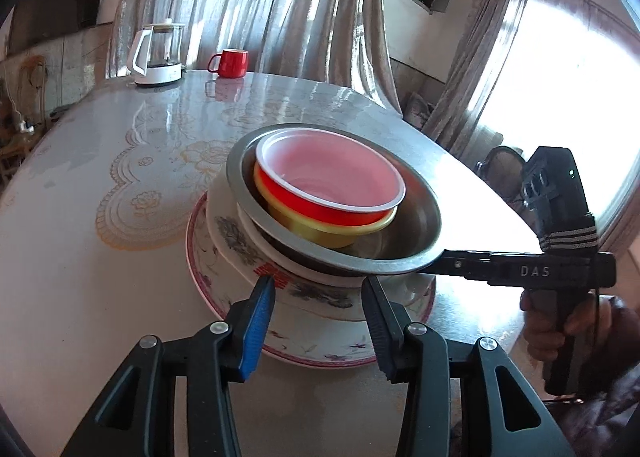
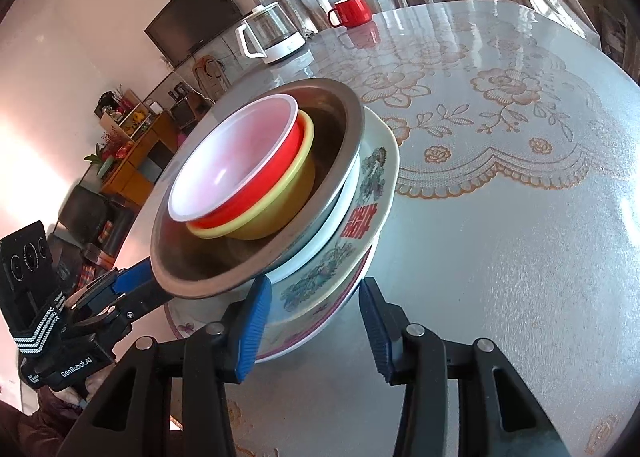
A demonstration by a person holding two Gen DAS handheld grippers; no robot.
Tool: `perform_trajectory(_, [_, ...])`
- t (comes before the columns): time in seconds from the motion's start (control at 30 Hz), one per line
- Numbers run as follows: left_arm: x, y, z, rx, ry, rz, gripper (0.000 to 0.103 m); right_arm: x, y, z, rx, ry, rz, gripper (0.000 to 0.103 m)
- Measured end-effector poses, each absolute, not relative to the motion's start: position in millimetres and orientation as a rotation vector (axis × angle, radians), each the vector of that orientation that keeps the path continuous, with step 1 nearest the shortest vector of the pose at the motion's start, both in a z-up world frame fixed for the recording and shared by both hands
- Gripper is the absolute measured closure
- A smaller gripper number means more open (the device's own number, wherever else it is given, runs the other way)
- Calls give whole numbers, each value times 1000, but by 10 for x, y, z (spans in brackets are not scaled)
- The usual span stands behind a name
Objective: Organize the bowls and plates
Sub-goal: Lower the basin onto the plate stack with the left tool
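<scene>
One stack stands on the table. From the bottom up it is a pink-rimmed plate (image 1: 320,345) (image 2: 296,341), a white floral bowl (image 1: 320,291) (image 2: 360,217), a steel bowl (image 1: 416,217) (image 2: 224,261) sitting tilted, a yellow bowl (image 1: 320,235) (image 2: 272,221) and a red bowl (image 1: 332,177) (image 2: 224,169) with a white inside. My left gripper (image 1: 320,317) (image 2: 148,289) is open, its tips just under the steel rim in front of the floral bowl. My right gripper (image 2: 316,321) (image 1: 448,263) is open too, reaching under the steel rim from the other side.
A glass kettle (image 1: 158,53) (image 2: 272,35) and a red mug (image 1: 230,63) (image 2: 352,13) stand at the far edge of the glossy lace-patterned table (image 1: 120,137). The table's edge (image 1: 480,185) runs close behind the stack. A hand (image 1: 560,321) holds the right gripper's handle.
</scene>
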State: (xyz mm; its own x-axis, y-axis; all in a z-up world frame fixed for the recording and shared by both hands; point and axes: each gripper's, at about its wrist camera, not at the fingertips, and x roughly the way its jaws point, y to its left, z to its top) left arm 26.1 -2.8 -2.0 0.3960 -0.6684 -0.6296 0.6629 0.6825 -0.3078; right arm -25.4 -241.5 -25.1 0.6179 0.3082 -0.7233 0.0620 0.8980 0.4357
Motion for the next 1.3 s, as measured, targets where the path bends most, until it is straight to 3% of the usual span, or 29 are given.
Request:
perform_trajectory(0.4, [399,353,60,-126,807,-751,54,-393,-2849,-27,505,814,61,61])
perform_trajectory(0.6, [542,438,16,-181,833,-685,50,5,-2934,222,535,734,81,61])
perform_trajectory(1.03, [619,518,-50,-149,869,-623,46,842,-2645,89,385,874,127,60])
perform_trajectory(1.1, [631,517,-65,-141,876,-622,46,834,-2616,61,385,883,146,68])
perform_trajectory(1.3, [693,546,-52,-152,887,-607,46,766,-2510,38,343,897,125,69])
